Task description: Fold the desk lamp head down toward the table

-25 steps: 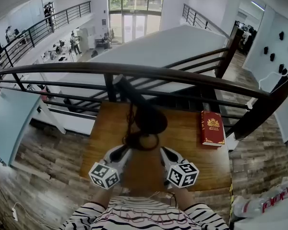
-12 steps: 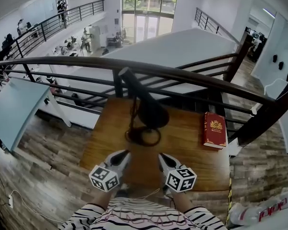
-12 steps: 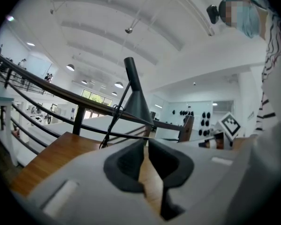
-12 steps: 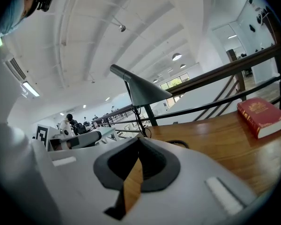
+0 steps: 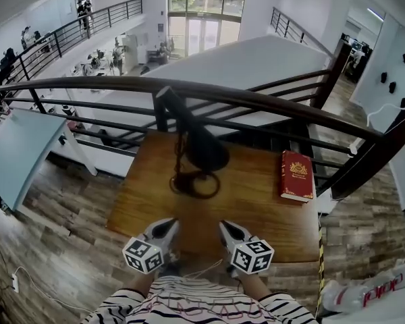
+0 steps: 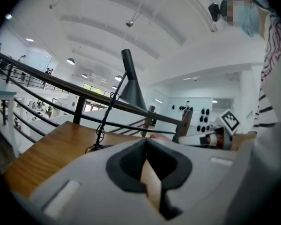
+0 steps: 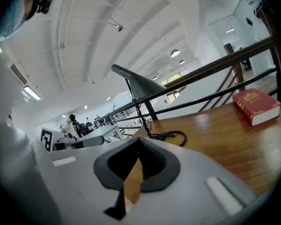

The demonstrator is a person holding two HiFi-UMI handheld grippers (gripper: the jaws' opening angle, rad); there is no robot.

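Lamp [image 5: 206, 150] stands beyond left tool [image 5: 171, 224] and right tool [image 5: 225, 225].

Bare table [image 5: 254, 193] between lamp [image 5: 204, 148] and book [image 5: 296, 175]

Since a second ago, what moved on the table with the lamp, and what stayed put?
Both grippers pulled back from the desk lamp toward the person, to the near edge of the table. The left gripper has just been closing its jaws, with nothing between them. The right gripper stayed shut and empty. The lamp, with its head in the same pose, and the red book sit where they were.
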